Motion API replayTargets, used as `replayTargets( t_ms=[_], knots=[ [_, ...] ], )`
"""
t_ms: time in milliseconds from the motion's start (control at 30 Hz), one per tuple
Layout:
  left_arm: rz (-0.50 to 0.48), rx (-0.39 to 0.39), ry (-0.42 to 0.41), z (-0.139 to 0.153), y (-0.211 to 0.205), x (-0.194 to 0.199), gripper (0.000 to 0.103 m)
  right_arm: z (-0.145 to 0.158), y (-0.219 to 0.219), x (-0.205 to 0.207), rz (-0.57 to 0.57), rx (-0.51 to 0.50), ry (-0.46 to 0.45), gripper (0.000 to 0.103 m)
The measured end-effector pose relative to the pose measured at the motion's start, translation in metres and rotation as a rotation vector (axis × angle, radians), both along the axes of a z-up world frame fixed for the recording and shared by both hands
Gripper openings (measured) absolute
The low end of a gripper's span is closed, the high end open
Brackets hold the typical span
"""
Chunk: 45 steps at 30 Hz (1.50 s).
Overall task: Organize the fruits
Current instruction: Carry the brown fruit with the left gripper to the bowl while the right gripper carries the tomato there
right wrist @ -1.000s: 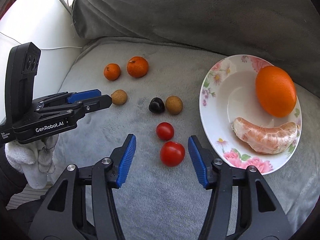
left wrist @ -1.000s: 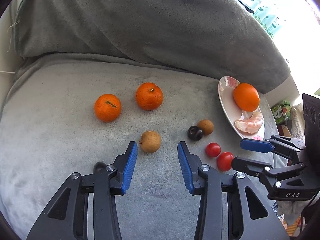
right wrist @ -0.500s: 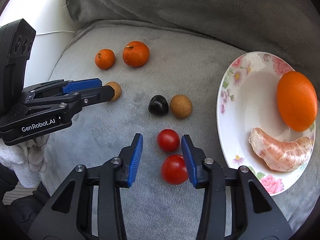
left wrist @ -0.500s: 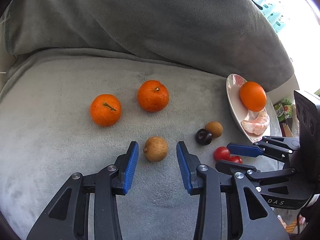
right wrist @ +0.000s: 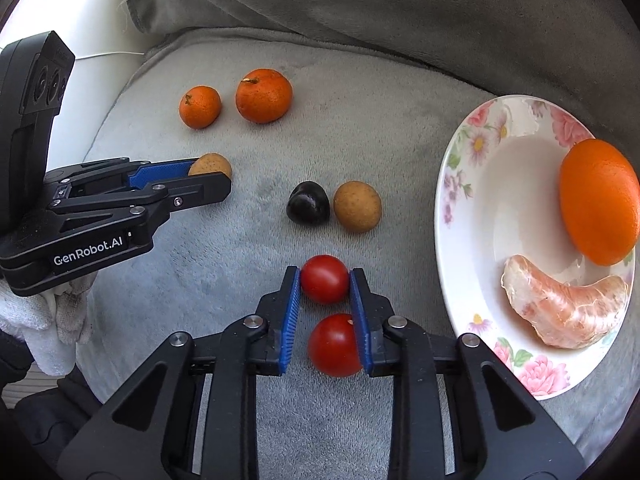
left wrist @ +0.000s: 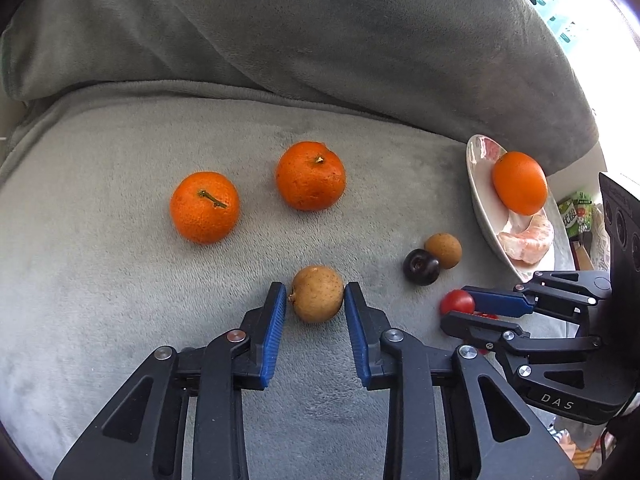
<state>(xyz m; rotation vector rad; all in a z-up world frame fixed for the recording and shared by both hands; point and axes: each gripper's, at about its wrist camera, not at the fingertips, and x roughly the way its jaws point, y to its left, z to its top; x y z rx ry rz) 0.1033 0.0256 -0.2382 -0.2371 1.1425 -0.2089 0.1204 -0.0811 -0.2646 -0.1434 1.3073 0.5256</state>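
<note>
On the grey blanket a brown longan point(left wrist: 317, 294) sits between the blue pads of my left gripper point(left wrist: 315, 286), whose jaws are closing and touch it on both sides. My right gripper point(right wrist: 325, 271) is closing on a red cherry tomato point(right wrist: 325, 284), its pads against the fruit's sides. A second cherry tomato point(right wrist: 335, 344) lies further back between the same fingers. The floral plate point(right wrist: 460, 184) at the right holds an orange point(right wrist: 598, 206) and a peeled citrus segment point(right wrist: 564, 312).
Two mandarins point(left wrist: 204, 207) point(left wrist: 311, 176) lie beyond the left gripper. A dark cherry point(right wrist: 308, 208) and another longan point(right wrist: 357, 206) sit side by side in the middle. A blanket-covered backrest point(left wrist: 320, 40) rises behind. A gloved hand point(right wrist: 44, 316) holds the left gripper.
Both grippers sank toward the blanket and narrowed. The left jaws came in around the longan, and the right jaws came in around the farther cherry tomato.
</note>
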Motion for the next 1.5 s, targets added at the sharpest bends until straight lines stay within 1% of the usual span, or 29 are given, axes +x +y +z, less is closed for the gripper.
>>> replayTargets(
  t_ms=[33, 300, 467, 700, 833, 1000, 1300, 1500],
  knots=[
    [0.002, -0.001, -0.002, -0.001, -0.003, 0.001, 0.026, 0.0, 0.0, 0.0, -0.001, 0.002, 0.0, 0.026],
    [0.019, -0.015, -0.024, 0.004, 0.002, -0.006, 0.026, 0.011, -0.005, -0.005, -0.026, 0.029, -0.013, 0.026],
    [0.028, -0.021, -0.049, 0.017, 0.009, -0.01, 0.026, 0.026, -0.015, -0.008, -0.047, 0.068, -0.034, 0.026],
    [0.019, -0.038, -0.086, 0.038, 0.007, -0.009, 0.026, 0.054, -0.042, -0.016, -0.1, 0.113, -0.084, 0.026],
    [-0.005, -0.036, -0.107, 0.049, -0.005, -0.005, 0.026, 0.07, -0.055, -0.017, -0.123, 0.119, -0.114, 0.025],
    [-0.031, -0.05, -0.121, 0.057, -0.02, 0.002, 0.026, 0.08, -0.078, -0.016, -0.157, 0.117, -0.137, 0.026],
    [-0.098, -0.054, -0.131, 0.063, -0.056, 0.018, 0.026, 0.083, -0.106, -0.002, -0.225, 0.103, -0.151, 0.026],
    [-0.131, -0.057, -0.128, 0.064, -0.075, 0.03, 0.026, 0.08, -0.12, 0.003, -0.243, 0.091, -0.148, 0.026]
  ],
)
